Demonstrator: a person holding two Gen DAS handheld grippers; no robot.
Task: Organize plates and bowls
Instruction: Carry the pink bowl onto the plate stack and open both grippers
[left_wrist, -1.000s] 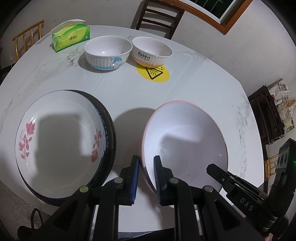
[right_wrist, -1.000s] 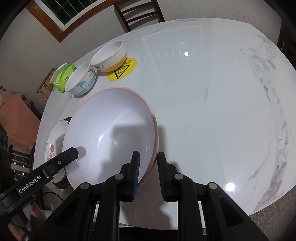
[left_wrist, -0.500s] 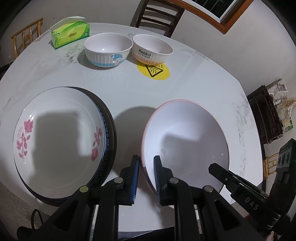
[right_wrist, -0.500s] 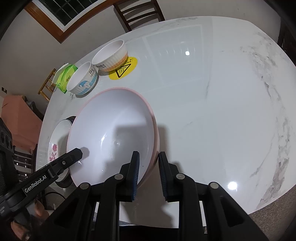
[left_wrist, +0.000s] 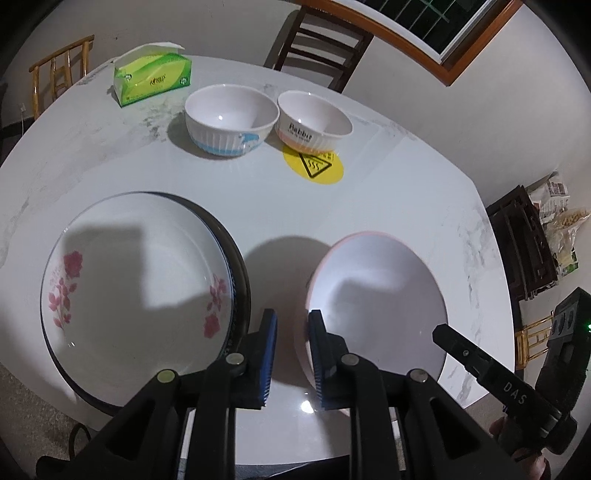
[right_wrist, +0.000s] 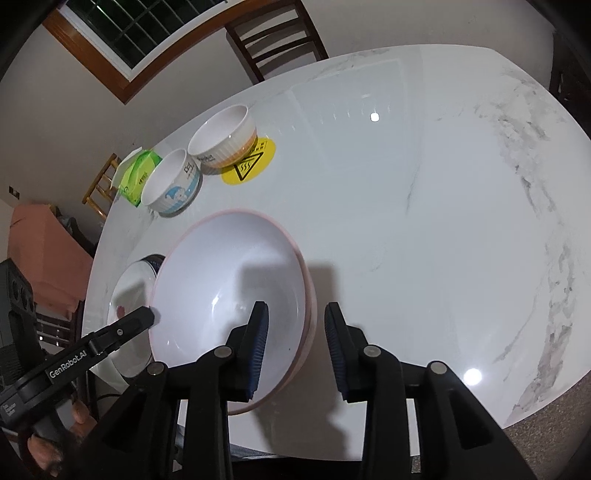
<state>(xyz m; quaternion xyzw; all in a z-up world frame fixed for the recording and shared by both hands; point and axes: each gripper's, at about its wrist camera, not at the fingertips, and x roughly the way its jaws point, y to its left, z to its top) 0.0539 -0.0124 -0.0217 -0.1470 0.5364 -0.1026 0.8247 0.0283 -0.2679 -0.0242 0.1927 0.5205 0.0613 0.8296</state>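
A large pink-rimmed white bowl (left_wrist: 376, 295) sits on the white marble table (left_wrist: 369, 192); it also shows in the right wrist view (right_wrist: 229, 288). My left gripper (left_wrist: 292, 354) is open astride its left rim. My right gripper (right_wrist: 295, 339) is open astride its right rim. A flower-pattern plate (left_wrist: 136, 273) lies on a dark plate stack to the left. A blue-and-white bowl (left_wrist: 231, 120) and a "Rabbit" bowl (left_wrist: 314, 123) stand side by side at the back.
A green tissue box (left_wrist: 153, 79) stands at the back left. A yellow warning sticker (left_wrist: 314, 166) lies in front of the Rabbit bowl. Chairs stand beyond the table's far edge. A dark rack (left_wrist: 524, 243) stands to the right.
Both grippers have opened and let go of the pink bowl's rim. The bowl now rests on the table. Both cameras have pulled back slightly.
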